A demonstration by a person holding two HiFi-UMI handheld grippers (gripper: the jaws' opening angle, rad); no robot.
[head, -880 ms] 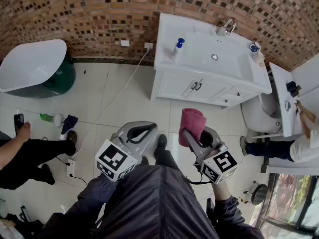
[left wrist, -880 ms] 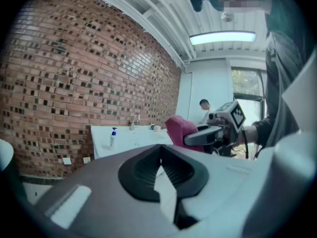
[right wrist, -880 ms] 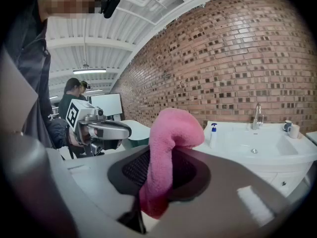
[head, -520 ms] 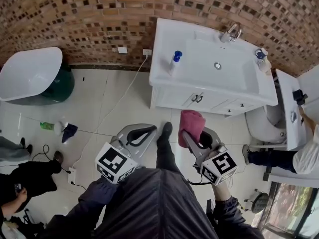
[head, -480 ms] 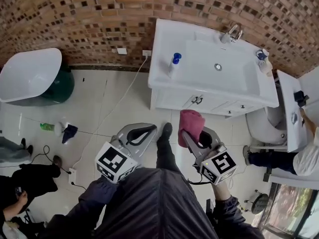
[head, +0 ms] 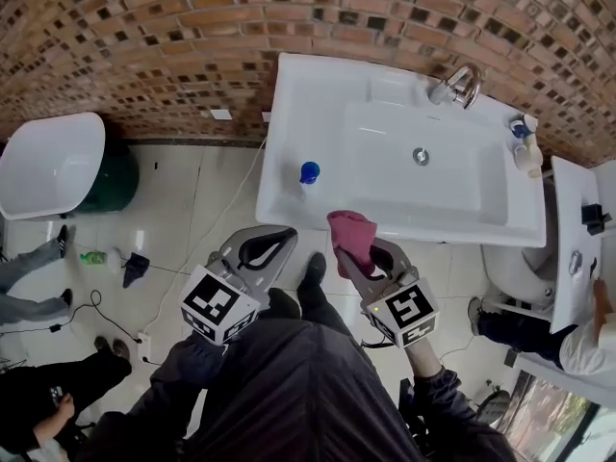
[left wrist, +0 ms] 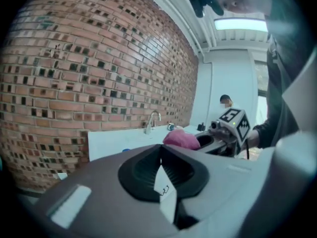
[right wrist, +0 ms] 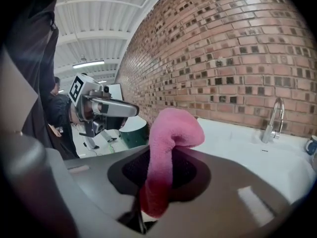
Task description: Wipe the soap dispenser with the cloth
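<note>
The soap dispenser [head: 308,174], a pale bottle with a blue pump top, stands on the left part of the white sink counter [head: 289,123]. Only its blue top [left wrist: 126,150] shows over my left gripper's body in the left gripper view. My right gripper [head: 348,250] is shut on a pink cloth [head: 352,231], which sticks up past the jaws at the counter's front edge, right of the dispenser. In the right gripper view the cloth [right wrist: 171,138] folds over the jaws. My left gripper [head: 277,237] is shut and empty, just below and left of the dispenser.
A brick wall runs behind the sink. A faucet [head: 463,83] and small cups [head: 524,148] stand at the back right. A white tub [head: 46,165] is at the left, a toilet [head: 577,248] at the right. People's legs and a cable [head: 226,215] are on the floor.
The sink has come nearer and larger in the head view. Both grippers now reach its front edge, with the cloth over the edge. People at the left have shifted.
</note>
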